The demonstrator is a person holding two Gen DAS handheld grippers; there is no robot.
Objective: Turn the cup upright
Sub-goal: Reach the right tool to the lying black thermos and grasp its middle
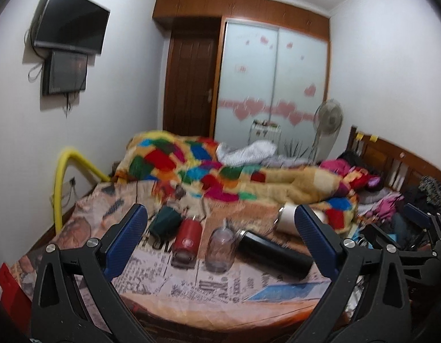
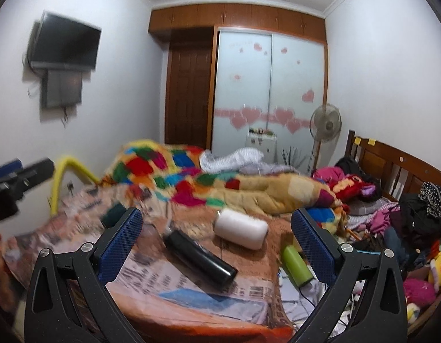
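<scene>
Several cups lie on their sides on the newspaper-print bedspread [image 1: 192, 291]. In the left wrist view I see a dark green cup [image 1: 164, 221], a red cup [image 1: 186, 240], a clear cup [image 1: 220, 247], a long black flask [image 1: 274, 253] and a white cup [image 1: 289, 218]. The right wrist view shows the black flask [image 2: 199, 258], the white cup [image 2: 240, 227], a light green bottle [image 2: 296, 264] and the dark green cup [image 2: 113, 213]. My left gripper [image 1: 220, 240] is open and empty above the cups. My right gripper [image 2: 217, 240] is open and empty above the flask.
A patchwork quilt [image 1: 220, 171] is heaped behind the cups. Clothes and toys [image 2: 406, 223] pile up on the right by the wooden headboard [image 2: 397, 165]. A yellow rail [image 1: 63, 177] stands at the bed's left. A fan [image 2: 326, 123] and wardrobe stand at the back.
</scene>
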